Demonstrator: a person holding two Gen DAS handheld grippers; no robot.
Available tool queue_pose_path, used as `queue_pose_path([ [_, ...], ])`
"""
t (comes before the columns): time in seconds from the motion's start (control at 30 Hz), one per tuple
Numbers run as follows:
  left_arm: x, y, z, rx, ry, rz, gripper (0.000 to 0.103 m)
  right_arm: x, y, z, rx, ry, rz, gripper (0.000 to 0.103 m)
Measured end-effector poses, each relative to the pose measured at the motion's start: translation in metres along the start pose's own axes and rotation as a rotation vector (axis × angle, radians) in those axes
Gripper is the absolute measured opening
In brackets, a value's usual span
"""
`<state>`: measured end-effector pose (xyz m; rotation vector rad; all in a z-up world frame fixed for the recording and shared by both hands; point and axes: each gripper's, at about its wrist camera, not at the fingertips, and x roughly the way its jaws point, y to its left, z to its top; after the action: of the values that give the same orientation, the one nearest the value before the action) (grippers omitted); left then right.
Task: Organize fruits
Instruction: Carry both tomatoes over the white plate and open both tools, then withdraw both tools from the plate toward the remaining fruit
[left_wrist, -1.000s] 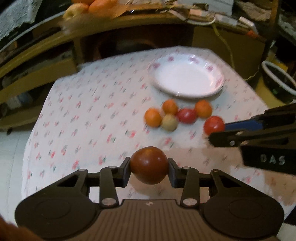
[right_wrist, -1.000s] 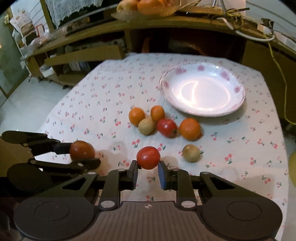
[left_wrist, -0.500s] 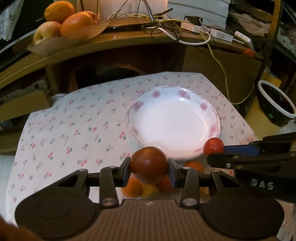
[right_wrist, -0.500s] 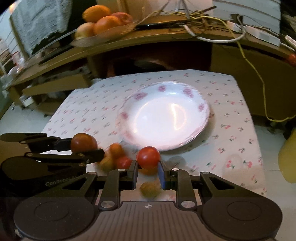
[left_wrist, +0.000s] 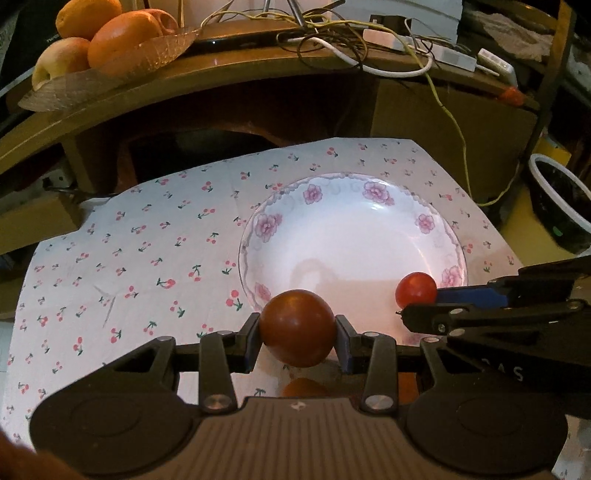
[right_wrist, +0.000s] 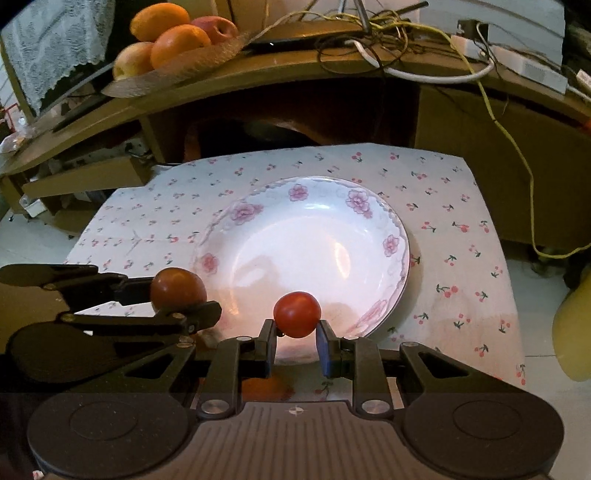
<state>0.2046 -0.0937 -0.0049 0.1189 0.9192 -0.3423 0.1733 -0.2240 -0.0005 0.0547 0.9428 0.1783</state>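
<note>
My left gripper (left_wrist: 297, 332) is shut on a dark brownish-red tomato (left_wrist: 297, 326), held over the near rim of a white plate with pink flowers (left_wrist: 273, 225). My right gripper (right_wrist: 295, 332) is shut on a bright red tomato (right_wrist: 296, 314), held over the plate's (right_wrist: 243, 212) near part. Each gripper shows in the other's view: the right one (left_wrist: 415, 299) at the right, the left one (right_wrist: 177, 291) at the left. Other small fruits lie mostly hidden under the grippers; an orange one (left_wrist: 304, 387) peeks out.
The plate stands on a cherry-print tablecloth (left_wrist: 147, 258) on a small table. Behind is a wooden desk (left_wrist: 229, 70) with a fruit dish (left_wrist: 110, 48) and cables. A dark bowl (left_wrist: 561, 210) sits on the floor at the right.
Both grippers have moved forward with their tomatoes, from above the loose fruits to over the plate's near part. The loose fruits have slipped out of view beneath them.
</note>
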Motion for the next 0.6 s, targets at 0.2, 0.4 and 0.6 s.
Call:
queue_pose_path([
  [0.2, 0.0048, -0.0012, 0.0036, 0.006, -0.009, 0.012, 0.046, 0.0077, -0.0044, 0.005, 0.004, 0.009, -0.001, 0.026],
  [0.4, 0.0051, -0.0021, 0.0041, 0.007, -0.013, 0.014, 0.046, 0.0094, -0.0042, 0.0064, 0.003, 0.0, -0.01, 0.027],
  [0.6, 0.0023, -0.0027, 0.0042, 0.0, -0.017, 0.01, 0.046, 0.0066, -0.0037, 0.0067, -0.017, -0.016, -0.025, 0.027],
])
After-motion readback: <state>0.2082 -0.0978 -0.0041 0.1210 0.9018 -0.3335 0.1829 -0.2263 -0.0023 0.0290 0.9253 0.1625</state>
